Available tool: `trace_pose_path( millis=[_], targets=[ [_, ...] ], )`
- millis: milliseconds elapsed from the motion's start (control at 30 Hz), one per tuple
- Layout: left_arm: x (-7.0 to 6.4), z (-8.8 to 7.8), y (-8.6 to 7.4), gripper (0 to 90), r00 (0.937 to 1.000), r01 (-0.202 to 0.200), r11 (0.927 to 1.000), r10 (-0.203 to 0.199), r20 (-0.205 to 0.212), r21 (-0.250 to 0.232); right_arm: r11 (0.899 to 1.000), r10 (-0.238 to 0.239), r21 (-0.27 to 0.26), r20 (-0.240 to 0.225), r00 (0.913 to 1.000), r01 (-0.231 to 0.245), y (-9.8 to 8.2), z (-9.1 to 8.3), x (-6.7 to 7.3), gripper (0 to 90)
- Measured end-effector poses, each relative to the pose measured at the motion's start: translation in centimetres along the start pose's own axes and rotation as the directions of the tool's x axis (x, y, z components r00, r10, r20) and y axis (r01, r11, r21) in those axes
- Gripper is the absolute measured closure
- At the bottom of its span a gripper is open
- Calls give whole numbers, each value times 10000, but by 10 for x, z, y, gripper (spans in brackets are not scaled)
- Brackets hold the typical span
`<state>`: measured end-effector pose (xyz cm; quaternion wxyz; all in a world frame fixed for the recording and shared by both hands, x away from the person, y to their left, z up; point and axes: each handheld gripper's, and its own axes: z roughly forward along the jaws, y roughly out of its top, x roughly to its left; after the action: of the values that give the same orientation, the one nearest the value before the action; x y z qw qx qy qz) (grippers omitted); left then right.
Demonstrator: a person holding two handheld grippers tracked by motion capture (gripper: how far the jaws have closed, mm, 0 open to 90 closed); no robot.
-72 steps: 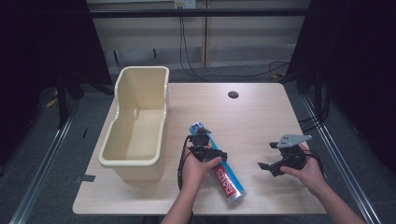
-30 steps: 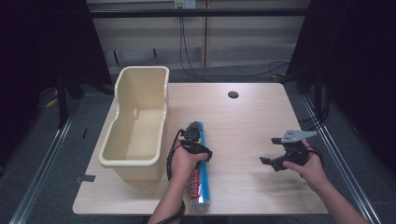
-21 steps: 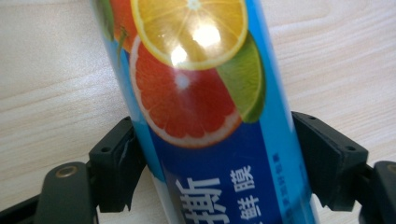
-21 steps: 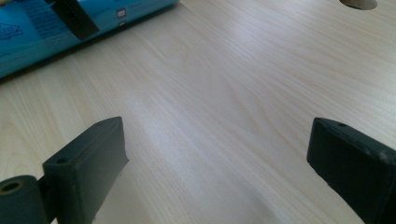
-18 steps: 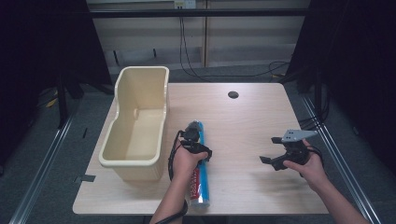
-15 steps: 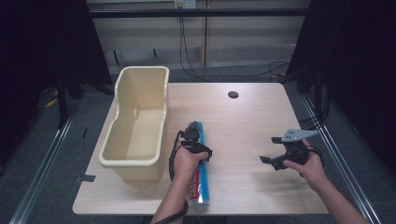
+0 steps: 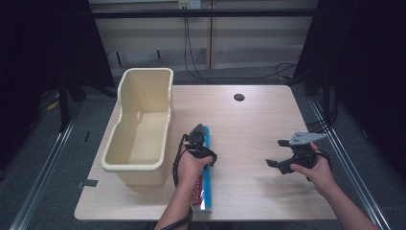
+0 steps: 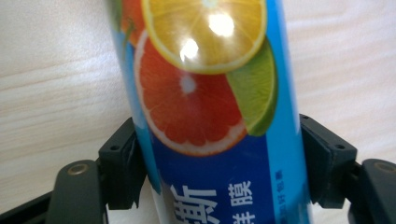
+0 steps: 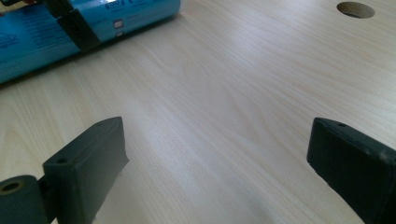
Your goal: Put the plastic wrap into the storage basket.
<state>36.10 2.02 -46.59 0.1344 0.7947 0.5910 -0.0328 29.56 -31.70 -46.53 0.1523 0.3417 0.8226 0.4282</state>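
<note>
Blue tube (image 7: pixel 203 177) with citrus print, lying on the worktop (image 7: pixel 249 124) between the left gripper (image 8: pixel 219 158) jaws, which have just been closing onto its sides: stiff, light, glossy, likely slippery, best gripped mid-body; right gripper (image 9: pixel 215 168) jaws open, empty.

White Chinese characters, among them 斯 and 膜, run across the dark blue band of a cling-film tube (image 8: pixel 210 140), beneath printed citrus slices; smaller print beside them is too blurred to read.
</note>
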Motion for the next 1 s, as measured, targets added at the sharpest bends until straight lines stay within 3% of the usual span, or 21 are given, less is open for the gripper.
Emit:
trace_pose_path(
  millis=[100,133,200,300,400,533,567,667,700,1000],
  targets=[
    [0,-4,-1,310,9997,-255,9990,256,-35,379,10000,0,-22,-41,10000,0,0,0,0,44],
    [0,-4,-1,315,9997,-255,9990,256,-35,379,10000,0,-22,-41,10000,0,0,0,0,44],
    [0,-9,0,321,9972,-725,9964,733,-177,449,10000,1,-67,-56,10000,-2,0,0,0,42],
    [0,-14,1,322,9958,-868,9952,881,-254,458,10000,18,-74,-75,10000,-18,0,0,0,41],
    [1,-21,3,323,9967,-808,9958,812,-91,434,9999,-19,-106,-42,10000,19,1,0,0,41],
    [3,-28,6,323,9972,-716,9964,724,-165,451,10000,-10,-89,-122,9999,8,1,1,0,42],
    [4,-28,6,323,9974,-628,9972,642,-341,415,9999,9,-102,-60,10000,-10,1,0,0,41],
    [6,-24,6,322,9978,-608,9977,615,-231,301,9999,-22,-122,-23,10000,22,1,0,0,41],
    [6,-19,4,322,9978,-514,9985,521,-406,182,9999,6,-156,-47,10000,-7,1,0,0,41],
    [7,-8,-3,320,9980,-473,9987,482,-421,205,9998,-2,-201,-71,10000,1,1,-1,-1,41]
  ],
)
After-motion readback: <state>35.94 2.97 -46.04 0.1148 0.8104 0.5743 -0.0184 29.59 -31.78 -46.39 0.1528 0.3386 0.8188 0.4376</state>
